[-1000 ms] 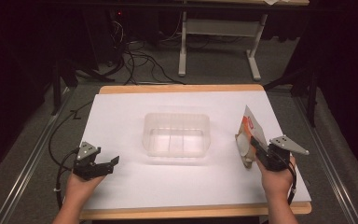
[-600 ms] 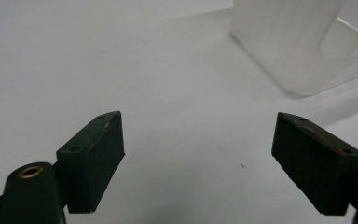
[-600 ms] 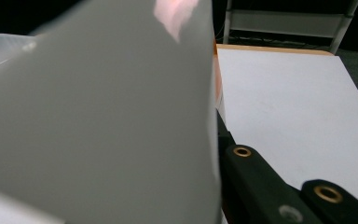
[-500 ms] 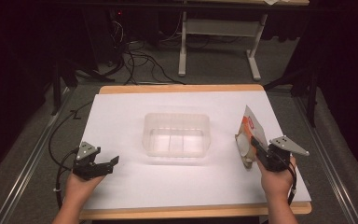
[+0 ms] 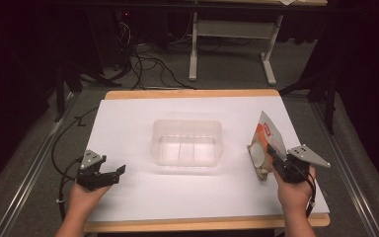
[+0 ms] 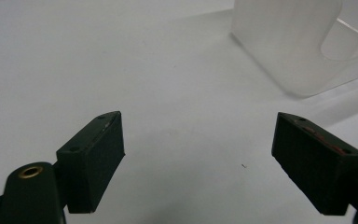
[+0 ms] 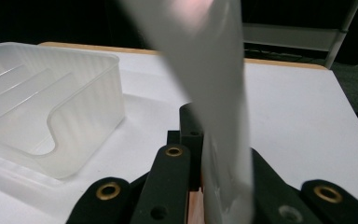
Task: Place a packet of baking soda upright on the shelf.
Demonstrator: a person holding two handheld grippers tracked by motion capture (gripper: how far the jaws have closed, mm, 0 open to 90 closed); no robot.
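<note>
Near the desk's (image 5: 128, 113) right edge, the right gripper (image 5: 276, 157) is clamped on an upright packet (image 5: 265, 143). The left gripper (image 5: 114, 173), jaws apart, rests near the front-left corner; a clear tub (image 5: 187, 143) sits mid-desk.

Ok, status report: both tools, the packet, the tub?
Left tool open, empty, low over table. Right tool shut on packet, held right of clear tub. Tub empty, path clear.

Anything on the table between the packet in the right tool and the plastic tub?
Nothing visible. The right tool is shut on the packet, to the right of the clear tub, with bare white table between them. The tub looks empty.
</note>
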